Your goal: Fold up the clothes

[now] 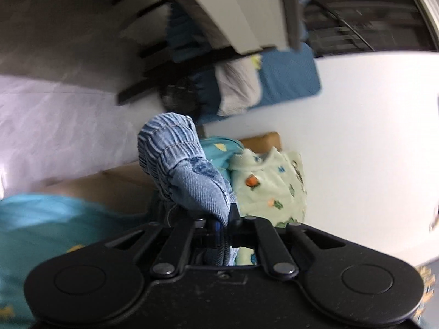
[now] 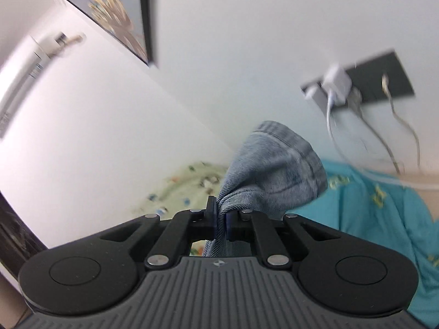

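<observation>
1. Two thin pinches carry the whole denim garment [image 1: 189,170]: the left hand-held gripper [image 1: 223,220] is clamped tight on a gathered, elastic-ribbed edge, and the right hand-held gripper [image 2: 219,219] is clamped tight on a bunched hem of what looks like the same piece [image 2: 271,170]. Either bite is small, so a sharp tug could pull the cloth out.
2. Both views are blurred, which suggests quick handling. I judge that a fast swing could twist the denim, which hangs bunched above the teal printed cloth [image 2: 384,208], and leave the fold line crooked.
3. Behind the denim sits a pale green printed garment [image 1: 274,181]; a dangling leg might drag it or the teal cloth along and muddle the pile.
4. To the right of the denim in the right wrist view, white charger cables [image 2: 332,115] hang from a dark wall socket strip [image 2: 384,74]. A wide sweep that way might snag them.
5. How much fabric hangs below the grippers I cannot tell.
</observation>
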Demonstrator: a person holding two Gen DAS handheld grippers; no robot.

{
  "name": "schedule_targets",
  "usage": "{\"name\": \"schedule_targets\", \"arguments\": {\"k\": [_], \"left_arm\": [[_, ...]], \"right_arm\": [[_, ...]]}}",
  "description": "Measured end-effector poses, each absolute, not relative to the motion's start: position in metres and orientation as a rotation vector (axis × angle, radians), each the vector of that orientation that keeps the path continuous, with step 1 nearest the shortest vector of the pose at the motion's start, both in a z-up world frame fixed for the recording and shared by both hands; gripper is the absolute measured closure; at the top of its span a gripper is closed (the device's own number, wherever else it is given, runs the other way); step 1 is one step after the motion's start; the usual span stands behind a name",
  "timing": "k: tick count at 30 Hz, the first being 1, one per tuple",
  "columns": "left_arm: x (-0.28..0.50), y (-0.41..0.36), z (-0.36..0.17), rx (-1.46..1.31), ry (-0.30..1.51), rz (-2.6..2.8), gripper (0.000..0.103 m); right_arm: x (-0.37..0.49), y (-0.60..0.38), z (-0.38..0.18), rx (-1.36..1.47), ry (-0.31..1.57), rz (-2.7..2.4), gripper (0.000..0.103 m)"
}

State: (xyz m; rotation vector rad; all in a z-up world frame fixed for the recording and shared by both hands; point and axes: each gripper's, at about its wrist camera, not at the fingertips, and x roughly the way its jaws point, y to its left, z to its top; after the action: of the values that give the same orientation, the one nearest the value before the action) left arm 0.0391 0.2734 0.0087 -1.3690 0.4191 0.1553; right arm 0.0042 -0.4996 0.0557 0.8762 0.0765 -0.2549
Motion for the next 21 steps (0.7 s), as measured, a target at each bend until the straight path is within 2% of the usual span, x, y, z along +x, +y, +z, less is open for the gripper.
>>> {"name": "schedule_targets", "arguments": {"k": [3, 13, 15, 16, 17, 19, 21], "left_arm": [[0.020, 0.273, -0.001, -1.356, 0.468, 0.201, 0.098], [0.004, 0.259, -0.018, -1.315, 0.616, 0.288, 0.097], [0.002, 0.256, -0.014, -1.263, 0.636, 0.287, 0.094], [0.000, 0.254, -0.011, -1.240, 0.644, 0.291, 0.090], [-0.002, 0.252, -0.008, -1.211, 0.650, 0.297, 0.081], [-0.007, 0.248, 0.001, -1.126, 0.667, 0.299, 0.068], [-0.014, 0.242, 0.009, -1.056, 0.661, 0.296, 0.066]], "right_arm": [[-0.028, -0.513, 0.030, 0.890, 0.125, -0.301, 0.096], [-0.116, -0.522, -0.113, 0.990, 0.490, -0.499, 0.096], [-0.125, -0.519, -0.123, 1.006, 0.531, -0.523, 0.095], [-0.128, -0.518, -0.127, 1.015, 0.554, -0.530, 0.093], [-0.132, -0.516, -0.128, 1.020, 0.574, -0.536, 0.092], [-0.137, -0.516, -0.127, 1.021, 0.582, -0.538, 0.082], [-0.142, -0.517, -0.121, 1.009, 0.568, -0.546, 0.058]]}}
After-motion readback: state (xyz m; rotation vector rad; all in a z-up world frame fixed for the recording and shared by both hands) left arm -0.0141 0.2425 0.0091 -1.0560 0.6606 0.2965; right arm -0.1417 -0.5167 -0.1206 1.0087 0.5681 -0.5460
